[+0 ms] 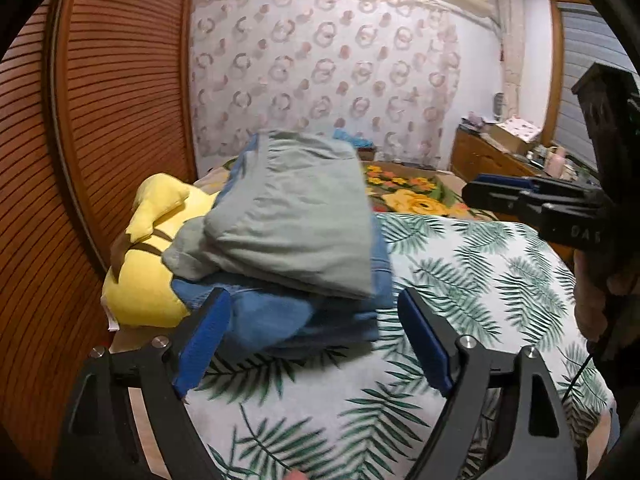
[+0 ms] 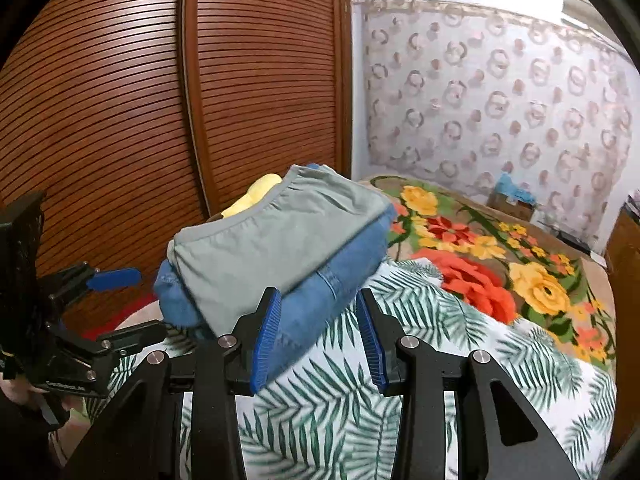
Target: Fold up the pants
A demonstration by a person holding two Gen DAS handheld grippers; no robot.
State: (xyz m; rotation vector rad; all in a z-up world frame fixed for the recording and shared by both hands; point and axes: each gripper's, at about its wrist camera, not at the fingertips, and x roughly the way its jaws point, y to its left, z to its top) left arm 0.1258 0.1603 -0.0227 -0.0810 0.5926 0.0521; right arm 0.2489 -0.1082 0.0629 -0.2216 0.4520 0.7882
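pants point(image 1: 292, 216) atop jeans point(image 1: 280, 320) | plush toy point(image 1: 148, 256) left | wardrobe point(image 1: 100, 120) behind

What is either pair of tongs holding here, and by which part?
Nothing: left tongs and right tongs stand open, short of the folded pants.

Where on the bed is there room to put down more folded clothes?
The white palm-leaf sheet lies bare right of the folded grey and blue pants stack, up to the flowered blanket. The left is crowded: the stack leans on a yellow plush toy beside the wooden slatted wardrobe.
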